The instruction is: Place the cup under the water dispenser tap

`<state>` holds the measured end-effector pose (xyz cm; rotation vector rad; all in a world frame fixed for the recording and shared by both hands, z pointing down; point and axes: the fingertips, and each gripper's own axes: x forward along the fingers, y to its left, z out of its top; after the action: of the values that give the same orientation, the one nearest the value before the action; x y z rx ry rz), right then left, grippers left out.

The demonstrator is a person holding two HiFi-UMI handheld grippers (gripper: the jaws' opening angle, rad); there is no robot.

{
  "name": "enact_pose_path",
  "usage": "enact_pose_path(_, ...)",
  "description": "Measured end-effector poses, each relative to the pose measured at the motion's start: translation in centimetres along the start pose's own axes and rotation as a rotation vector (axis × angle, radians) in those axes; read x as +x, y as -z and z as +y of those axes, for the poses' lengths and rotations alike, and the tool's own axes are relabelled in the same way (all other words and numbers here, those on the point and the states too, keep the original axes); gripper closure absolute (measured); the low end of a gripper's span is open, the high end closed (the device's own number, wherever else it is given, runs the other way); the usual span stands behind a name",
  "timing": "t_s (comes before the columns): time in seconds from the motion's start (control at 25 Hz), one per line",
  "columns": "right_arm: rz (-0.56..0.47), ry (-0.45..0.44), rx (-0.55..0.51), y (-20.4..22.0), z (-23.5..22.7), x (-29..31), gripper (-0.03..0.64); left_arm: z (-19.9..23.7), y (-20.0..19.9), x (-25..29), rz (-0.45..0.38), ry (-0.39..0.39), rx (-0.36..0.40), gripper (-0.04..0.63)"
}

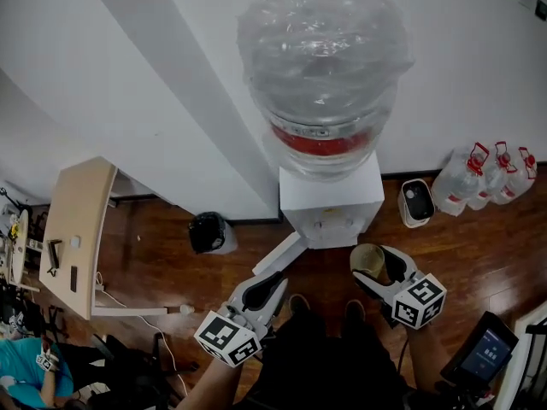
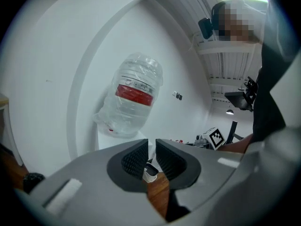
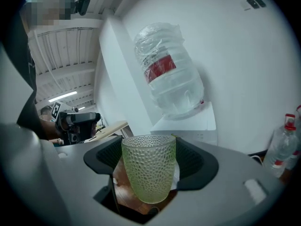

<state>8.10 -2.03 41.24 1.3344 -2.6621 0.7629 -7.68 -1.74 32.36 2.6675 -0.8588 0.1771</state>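
Right gripper (image 1: 373, 265) is clamped on the green dimpled cup (image 3: 148, 171), which is held upright above the wood floor (image 1: 479, 246), just in front of the dispenser (image 1: 332, 202). Left gripper (image 2: 151, 155) is empty, its jaws only a narrow slit apart, near the dispenser's base.

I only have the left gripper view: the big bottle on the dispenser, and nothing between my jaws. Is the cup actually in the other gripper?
Observer: Yes. The right gripper view shows the right gripper clamped on the green dimpled cup, which is upright with its mouth up.
Operator: Is it under the tap?
Observer: Not yet. In the head view the cup hangs in front of the water dispenser, off its right front corner, above the wooden floor.
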Motion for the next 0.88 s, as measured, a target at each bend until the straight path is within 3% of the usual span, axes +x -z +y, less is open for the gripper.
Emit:
enact_pose_path(0.32,-0.175,0.213,-0.048,-1.8,-1.4,2.3,0.261,6.5,-0.1,-1.9,0.034,0.048,0.006,0.568)
enact_pose_path(0.68,-0.075,0.353,0.012,5.2,-4.4,6.2,0.262,11.8,2.7,-2.0,0.100,0.125,-0.063,0.568)
enact_pose_path(0.88,0.021,0.354,0.031,10.6,-7.2,8.7,0.262,13.2,4.8,-0.7,0.131,0.086,-0.065,0.568)
